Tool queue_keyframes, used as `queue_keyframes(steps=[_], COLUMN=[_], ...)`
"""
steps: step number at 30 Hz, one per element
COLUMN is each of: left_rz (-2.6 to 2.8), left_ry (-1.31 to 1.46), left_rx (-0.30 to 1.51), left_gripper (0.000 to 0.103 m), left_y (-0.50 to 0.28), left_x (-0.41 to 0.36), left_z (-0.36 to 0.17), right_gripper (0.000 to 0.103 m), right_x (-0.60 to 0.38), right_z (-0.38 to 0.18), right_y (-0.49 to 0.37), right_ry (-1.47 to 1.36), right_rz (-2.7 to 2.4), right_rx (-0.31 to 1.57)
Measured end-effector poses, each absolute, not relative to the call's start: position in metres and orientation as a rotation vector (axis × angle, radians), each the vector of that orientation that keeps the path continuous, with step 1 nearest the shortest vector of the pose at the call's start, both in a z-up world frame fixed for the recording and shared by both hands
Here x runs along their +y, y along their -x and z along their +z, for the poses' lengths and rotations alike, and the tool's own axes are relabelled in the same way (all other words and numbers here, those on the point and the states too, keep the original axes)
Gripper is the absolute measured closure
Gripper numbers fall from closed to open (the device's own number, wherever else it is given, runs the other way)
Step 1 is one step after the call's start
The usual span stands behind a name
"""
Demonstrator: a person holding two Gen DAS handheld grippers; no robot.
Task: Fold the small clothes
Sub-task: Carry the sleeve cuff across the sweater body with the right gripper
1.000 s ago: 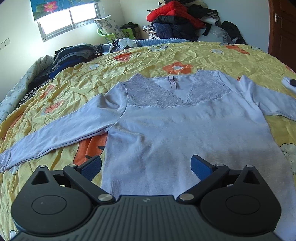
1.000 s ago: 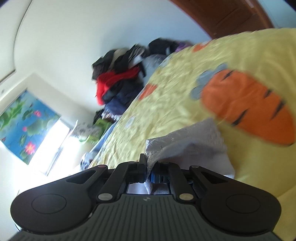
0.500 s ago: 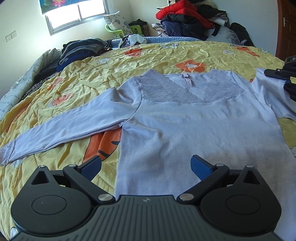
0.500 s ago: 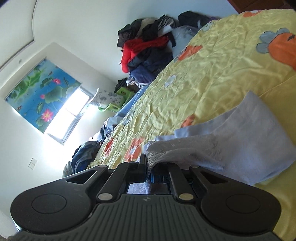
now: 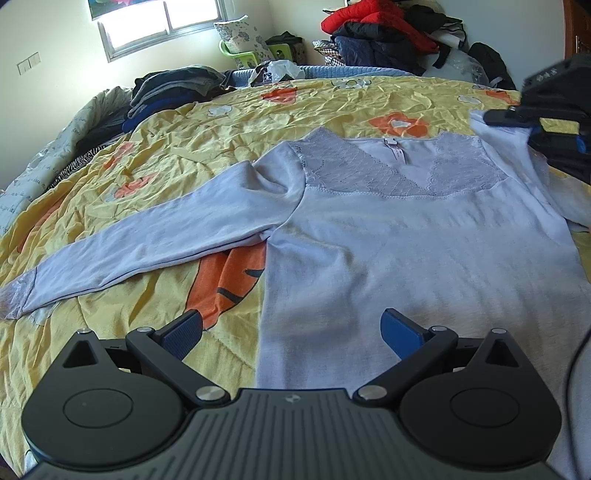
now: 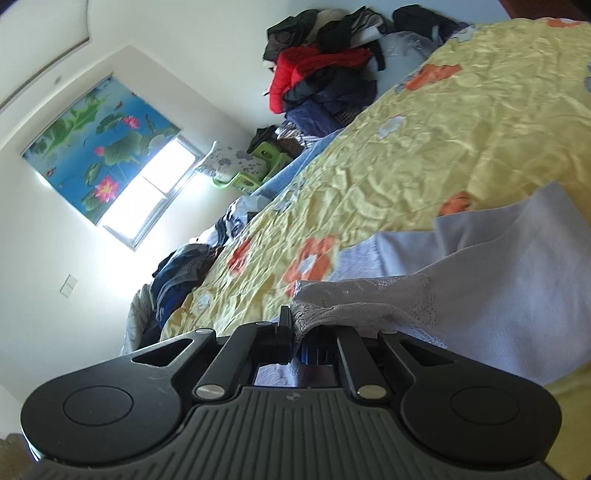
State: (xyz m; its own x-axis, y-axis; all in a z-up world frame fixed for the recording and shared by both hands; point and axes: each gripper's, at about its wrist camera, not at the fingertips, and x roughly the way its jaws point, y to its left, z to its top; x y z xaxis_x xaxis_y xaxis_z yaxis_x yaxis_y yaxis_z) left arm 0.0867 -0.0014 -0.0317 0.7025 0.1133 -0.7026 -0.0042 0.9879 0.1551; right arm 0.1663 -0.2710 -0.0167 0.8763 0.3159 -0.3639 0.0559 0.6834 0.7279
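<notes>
A pale lilac long-sleeved top [image 5: 406,236] with a lace yoke lies flat, face up, on the yellow bedspread [image 5: 207,147]. Its left sleeve [image 5: 147,247] stretches out to the left. My left gripper [image 5: 291,326] is open and empty, hovering over the top's hem. My right gripper [image 6: 295,332] is shut on the lace cuff [image 6: 362,299] of the right sleeve and holds it lifted over the top's right shoulder; it also shows in the left wrist view [image 5: 539,125].
A heap of clothes [image 5: 380,33] lies beyond the bed's far edge, and folded dark clothes [image 5: 166,92] sit at the far left. A green stool [image 5: 258,55] and a window [image 5: 159,22] are at the back.
My right gripper has carried the sleeve cuff inward from the right, over the top's shoulder. My left gripper has shifted slightly left and stays open.
</notes>
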Motion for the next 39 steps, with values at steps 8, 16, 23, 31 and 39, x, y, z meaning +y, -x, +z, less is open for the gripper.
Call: queue_keyframes(steps=[8,16,23,31,39], left_rz=[0.094,0.125,0.152,0.18,0.207], left_ry=[-0.129,-0.103,-0.079,-0.074,-0.051], left_rx=[0.8,0.806,0.808,0.811,0.814], left_gripper=[0.0,0.0,0.0,0.0,0.0], left_y=[-0.086,-0.085,-0.087,-0.087,-0.087], left_x=[0.015,0.033,0.045,0.055,0.07], left_z=[-0.034,-0.035,-0.034,-0.035,-0.034], right_gripper=[0.093,0.093,0.092,0.092,0.089], right_x=[-0.209,-0.156,-0.125,-0.101,-0.083], right_z=[-0.009,-0.015,-0.015,-0.021,-0.03], right_y=[-0.192,-0.209,-0.217,-0.224,-0.23], right_ry=[-0.706,-0.631,-0.602,-0.585,-0.568], right_rz=[0.236,0.294,0.325,0.359,0.385], right_rx=[0.559,0.618,0.645,0.677,0.717])
